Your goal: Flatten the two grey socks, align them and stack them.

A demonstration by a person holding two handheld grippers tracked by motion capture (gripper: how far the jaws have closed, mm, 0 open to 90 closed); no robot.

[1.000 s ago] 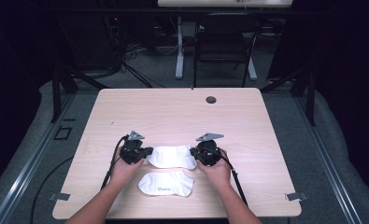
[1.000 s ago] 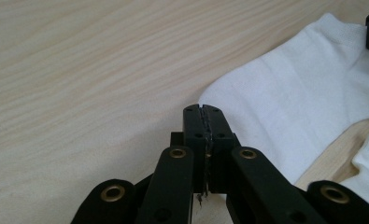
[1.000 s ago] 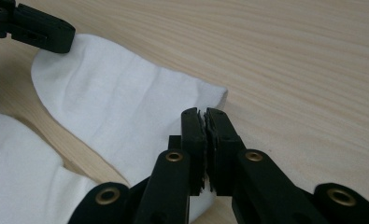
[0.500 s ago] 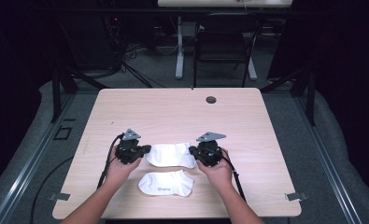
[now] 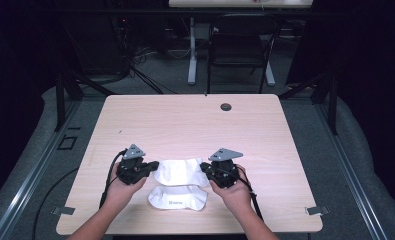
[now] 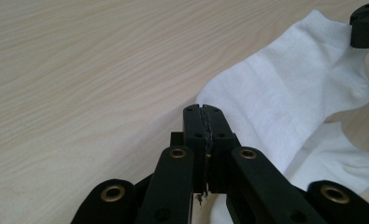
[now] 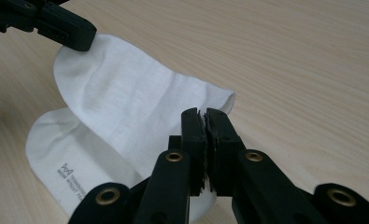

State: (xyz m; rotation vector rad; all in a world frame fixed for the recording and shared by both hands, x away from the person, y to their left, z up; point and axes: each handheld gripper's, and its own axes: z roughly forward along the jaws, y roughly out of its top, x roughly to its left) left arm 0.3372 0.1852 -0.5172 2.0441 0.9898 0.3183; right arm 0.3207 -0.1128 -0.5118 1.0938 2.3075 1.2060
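A white ankle sock (image 5: 180,171) hangs stretched between my two grippers, just above the table. My left gripper (image 5: 152,165) is shut on one end of the sock (image 6: 285,102), which runs out from my left gripper (image 6: 204,109). My right gripper (image 5: 205,167) is shut on the other end, with the sock (image 7: 126,107) spreading away from my right gripper (image 7: 204,114). A second white sock (image 5: 177,197) lies flat on the table nearer the person, partly under the held one; this second sock (image 7: 65,154) carries small grey print.
The light wooden table (image 5: 195,125) has a dark round grommet (image 5: 226,106) near its far edge. Beyond the table stand a chair (image 5: 237,50) and desk legs on a dark floor.
Both grippers have risen a little with the sock held between them, and the left one has shifted slightly left. The second sock has stayed in place.
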